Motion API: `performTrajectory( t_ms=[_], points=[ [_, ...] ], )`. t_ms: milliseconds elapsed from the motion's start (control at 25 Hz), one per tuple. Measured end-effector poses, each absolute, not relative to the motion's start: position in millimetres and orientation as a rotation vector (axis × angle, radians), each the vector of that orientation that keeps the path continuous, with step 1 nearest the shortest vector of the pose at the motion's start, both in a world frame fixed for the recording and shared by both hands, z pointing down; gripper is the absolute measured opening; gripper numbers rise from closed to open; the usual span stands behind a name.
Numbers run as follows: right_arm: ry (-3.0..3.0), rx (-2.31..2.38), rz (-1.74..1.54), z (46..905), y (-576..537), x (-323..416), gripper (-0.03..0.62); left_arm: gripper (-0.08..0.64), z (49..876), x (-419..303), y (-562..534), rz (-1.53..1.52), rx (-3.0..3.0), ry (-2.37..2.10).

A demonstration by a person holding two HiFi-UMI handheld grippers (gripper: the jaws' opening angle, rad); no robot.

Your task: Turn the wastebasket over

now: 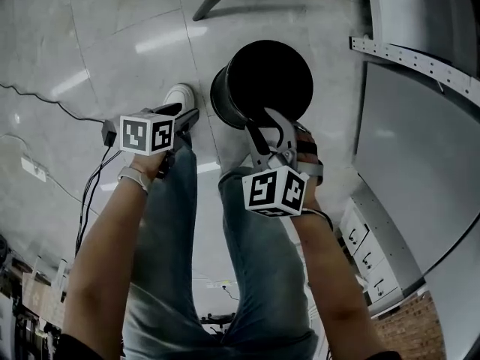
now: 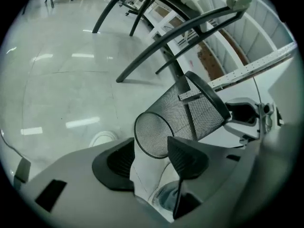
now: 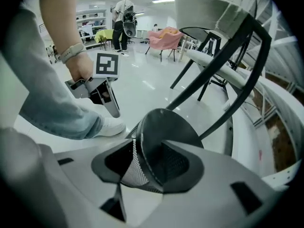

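Plainly the right tool [image 3: 142, 161] clamps the wastebasket [image 2: 190, 115] by its rim; it hangs tilted, base end facing the left tool [image 2: 152, 156], which gapes empty nearby.

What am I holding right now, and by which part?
The right gripper grips the wastebasket by its rim wall; the left gripper holds nothing.

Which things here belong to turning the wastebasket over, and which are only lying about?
Job in hand: wastebasket, tilted, its mesh wall clamped by the right gripper; left gripper, open and empty.
Lying about: chair legs; white drawer unit.
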State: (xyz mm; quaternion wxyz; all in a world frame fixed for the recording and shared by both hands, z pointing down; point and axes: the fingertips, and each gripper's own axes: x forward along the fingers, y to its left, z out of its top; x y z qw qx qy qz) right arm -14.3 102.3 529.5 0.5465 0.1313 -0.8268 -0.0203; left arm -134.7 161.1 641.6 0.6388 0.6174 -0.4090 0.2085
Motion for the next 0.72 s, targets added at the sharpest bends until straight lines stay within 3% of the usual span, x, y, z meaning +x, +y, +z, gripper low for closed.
performTrajectory(
  t_ms=[280, 720],
  points=[
    [-1.870, 0.184, -0.037, 570.6, 133.9, -17.5, 0.154, 0.224, 635.2, -155.1, 162.8, 0.430, 1.420, -0.988],
    [-1.857, 0.172, -0.012, 573.6, 124.7, -21.2, 0.155, 0.224, 620.6, -156.4, 172.7, 0.460, 1.470, -0.958]
  ],
)
